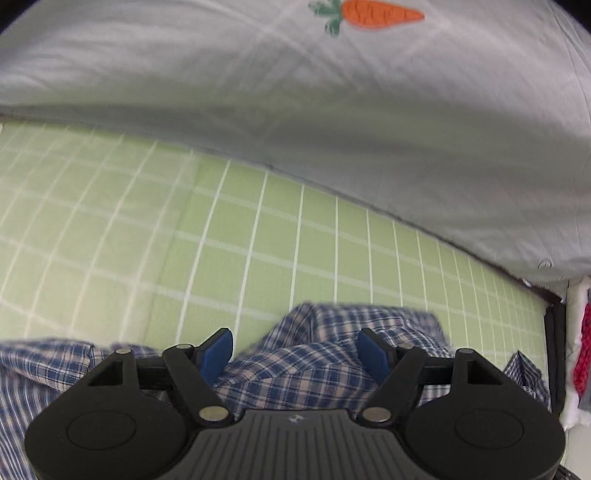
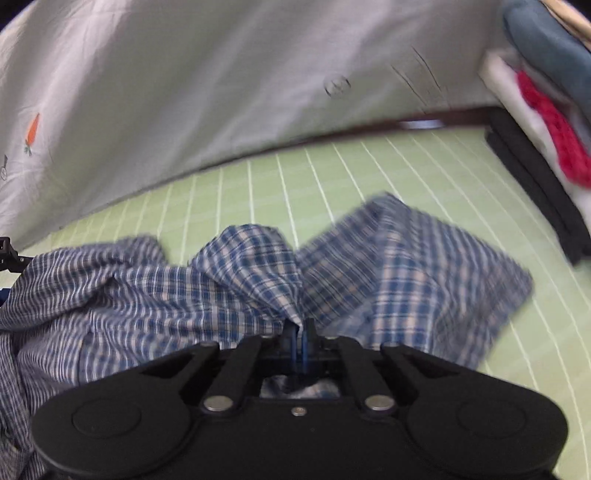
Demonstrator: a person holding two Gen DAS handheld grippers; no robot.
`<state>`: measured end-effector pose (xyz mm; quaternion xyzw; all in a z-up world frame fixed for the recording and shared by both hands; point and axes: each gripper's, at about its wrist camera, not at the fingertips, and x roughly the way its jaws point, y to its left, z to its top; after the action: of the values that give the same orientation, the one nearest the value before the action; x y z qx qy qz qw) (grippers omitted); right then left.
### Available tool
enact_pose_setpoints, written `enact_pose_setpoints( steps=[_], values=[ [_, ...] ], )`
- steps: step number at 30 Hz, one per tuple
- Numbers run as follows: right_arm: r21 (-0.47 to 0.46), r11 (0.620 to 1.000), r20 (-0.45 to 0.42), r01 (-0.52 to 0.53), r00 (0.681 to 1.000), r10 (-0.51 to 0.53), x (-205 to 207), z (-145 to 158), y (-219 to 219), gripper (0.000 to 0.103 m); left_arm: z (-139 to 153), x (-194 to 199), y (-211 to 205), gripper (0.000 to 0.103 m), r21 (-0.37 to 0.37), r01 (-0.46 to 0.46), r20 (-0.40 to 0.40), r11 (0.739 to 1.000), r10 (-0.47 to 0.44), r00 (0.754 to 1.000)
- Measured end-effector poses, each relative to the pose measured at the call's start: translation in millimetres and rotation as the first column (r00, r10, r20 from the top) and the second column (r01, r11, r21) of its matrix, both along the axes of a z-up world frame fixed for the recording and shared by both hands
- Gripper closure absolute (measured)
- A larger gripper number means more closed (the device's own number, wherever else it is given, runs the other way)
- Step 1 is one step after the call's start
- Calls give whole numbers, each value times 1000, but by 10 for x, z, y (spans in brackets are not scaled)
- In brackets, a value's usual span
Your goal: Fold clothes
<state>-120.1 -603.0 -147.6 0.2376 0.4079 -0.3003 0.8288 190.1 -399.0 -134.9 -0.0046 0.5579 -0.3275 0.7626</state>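
A blue-and-white plaid shirt [image 2: 147, 295] lies crumpled on the green checked bedsheet [image 2: 332, 170]. My right gripper [image 2: 300, 332] is shut on a bunched fold of the shirt, the cloth pinched between its blue pads and pulled up into a ridge. In the left wrist view the same plaid shirt [image 1: 306, 373] lies under and between the blue fingers [image 1: 218, 350] of my left gripper [image 1: 297, 350], which is open and hovers just above the cloth. A small black part of the left gripper shows at the left edge of the right wrist view.
A pale grey quilt [image 1: 332, 110] with an embroidered carrot [image 1: 373, 14] rises behind the green checked bedsheet [image 1: 147, 221]. At the right stands a stack of folded clothes [image 2: 546, 122]: dark, white, red knit and blue pieces. A quilt [image 2: 184, 92] fills the back of the right wrist view.
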Motion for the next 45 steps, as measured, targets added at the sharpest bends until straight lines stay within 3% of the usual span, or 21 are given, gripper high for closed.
enact_pose_setpoints(
  steps=[4,5,6,8,9,12,16,19,22,27,32,35,37,41,42,45],
  values=[
    [11,1000,-43,-12,999,12,-54,4,110,96,-75,-212,101,28,23,27,6,999,-27,1000],
    [-2,1000,-27,-2,1000,2,-35,75,104,91,-73,-253,115,28,27,38,21,999,-39,999],
    [-17,1000,-7,9,1000,-9,-15,152,95,81,-71,-293,130,28,32,49,36,998,-50,998],
    [-66,997,100,36,995,-30,53,372,63,59,-60,-308,128,28,39,59,41,997,-61,997],
    [-91,994,157,52,987,-38,89,486,45,54,-52,-305,120,28,43,62,41,997,-64,997],
    [-75,997,251,2,968,17,412,604,-98,52,-23,-286,83,28,33,62,39,998,-64,997],
    [108,991,284,-82,958,48,962,310,-374,52,3,-243,19,30,-30,62,-1,998,-62,998],
    [296,948,272,-115,962,32,1297,-21,-478,52,-18,-180,4,30,-96,35,-59,995,-41,997],
    [435,890,263,-136,965,19,1457,-238,-476,48,-124,-55,34,30,-169,-43,-188,985,11,982],
    [438,895,213,-86,977,-11,1440,-337,-461,39,-222,38,-4,31,-224,-64,-284,973,-2,959],
    [625,776,256,-90,962,-94,1362,-487,-579,31,-313,-4,-99,42,-217,-37,-324,976,-36,945],
    [722,686,264,-95,953,-147,1315,-600,-616,34,-322,-11,-64,58,-260,-70,-357,963,-28,934],
    [765,637,260,-94,950,-172,1291,-676,-615,49,-197,11,-54,70,-289,-57,-316,955,-39,948],
    [743,656,293,-135,946,-137,1269,-646,-527,88,52,55,-33,87,-346,-29,-231,938,-55,971],
    [735,660,321,-154,936,-140,1257,-605,-502,94,115,66,-28,91,-359,-21,-210,933,-59,976],
    [675,702,428,-226,896,-122,1268,-363,-443,95,302,98,-13,93,-398,5,-145,917,-68,987]
  ],
)
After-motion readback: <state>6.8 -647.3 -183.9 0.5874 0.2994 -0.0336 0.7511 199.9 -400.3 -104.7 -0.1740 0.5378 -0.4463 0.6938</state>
